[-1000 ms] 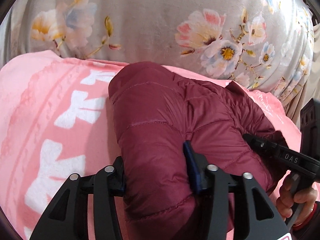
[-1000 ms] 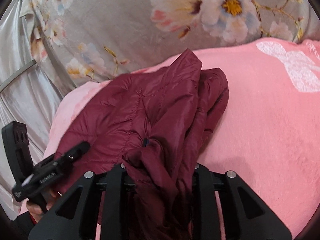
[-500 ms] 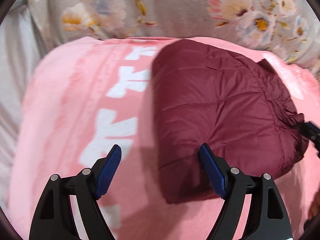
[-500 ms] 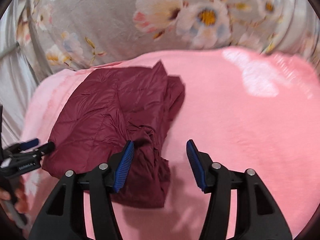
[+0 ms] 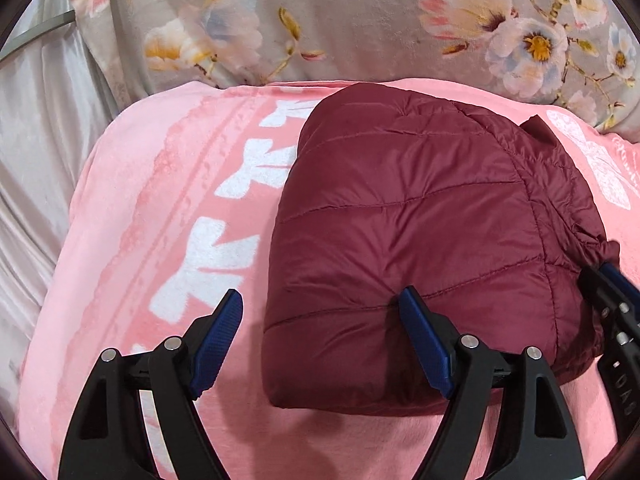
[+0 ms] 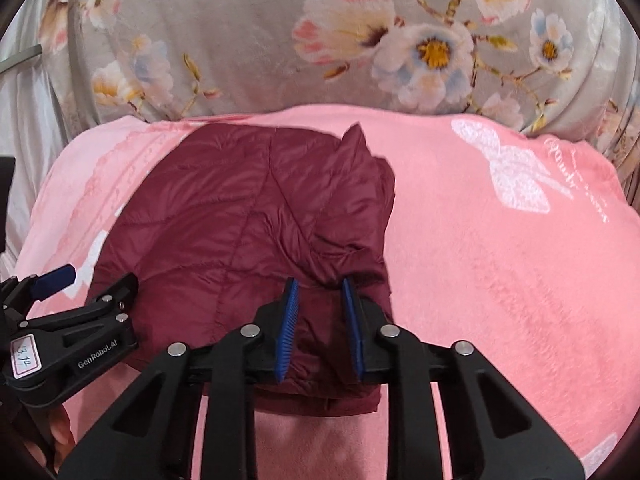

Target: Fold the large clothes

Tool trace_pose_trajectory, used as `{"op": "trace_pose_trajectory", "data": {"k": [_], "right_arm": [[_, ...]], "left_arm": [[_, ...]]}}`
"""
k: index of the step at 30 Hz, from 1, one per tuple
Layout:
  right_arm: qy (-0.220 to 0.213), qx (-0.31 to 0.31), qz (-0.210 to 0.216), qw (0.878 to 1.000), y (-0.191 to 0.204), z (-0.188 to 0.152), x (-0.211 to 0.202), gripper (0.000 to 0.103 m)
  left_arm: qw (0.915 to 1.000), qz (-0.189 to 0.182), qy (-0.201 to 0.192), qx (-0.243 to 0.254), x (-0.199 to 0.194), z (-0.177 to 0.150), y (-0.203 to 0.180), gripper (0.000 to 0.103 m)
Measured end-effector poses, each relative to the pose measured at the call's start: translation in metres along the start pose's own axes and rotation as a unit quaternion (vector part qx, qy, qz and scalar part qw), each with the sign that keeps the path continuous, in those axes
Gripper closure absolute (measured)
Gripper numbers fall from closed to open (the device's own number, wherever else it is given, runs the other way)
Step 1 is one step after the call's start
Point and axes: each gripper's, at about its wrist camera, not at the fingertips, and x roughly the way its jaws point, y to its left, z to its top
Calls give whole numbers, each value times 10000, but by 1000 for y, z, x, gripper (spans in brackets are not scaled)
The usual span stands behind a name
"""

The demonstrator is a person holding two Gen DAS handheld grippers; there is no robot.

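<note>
Left wrist view: the maroon puffer jacket [image 5: 420,240], a second ago bunched up and gripped by both tools, now lies let go as a squat folded bundle on the pink blanket [image 5: 168,216], in front of the grey floral cover [image 5: 360,28] behind. Both tools have drawn back from it, which suggests the main fold has been laid down and only tidying is left.

The left tool [image 5: 320,328] is released, its jaws spread wide across the bundle's near left corner. One blue pad stands over bare blanket; the other sits against the quilted top, where the fabric dimples a little. Nothing is clamped between them.

From the right wrist view, the right tool [image 6: 318,312] hangs over the bundle's near right corner, where loose cloth is crumpled and less neat than the smooth quilted panel beside it. Its jaws, briefly wider half a second ago, are closing, with a ridge of that rumpled maroon cloth rising in the gap. The pads appear not yet to pinch it, though the angle makes this hard to judge. A pointed flap also sticks up at the jacket's far edge.

The likely next job, judging by the lie of things, is to tuck or flatten that untidy right side.
</note>
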Motion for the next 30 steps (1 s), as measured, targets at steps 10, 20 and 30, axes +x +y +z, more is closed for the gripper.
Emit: {"op": "trace_pose_trajectory", "data": {"k": [10,20,30], "right_arm": [[125,42,-48,9999,4,-18,21,81],[173,106,-15,9998,3,-23,28,82],[244,73,-25,9997,2,-22,31,82]], "left_arm": [[9999,-30,-66,-73,14,-10,-4,24],[9994,27,-310,-128,19,-21,-10,24],[9996,31,-264,-127,23,-21,-11,24]]}}
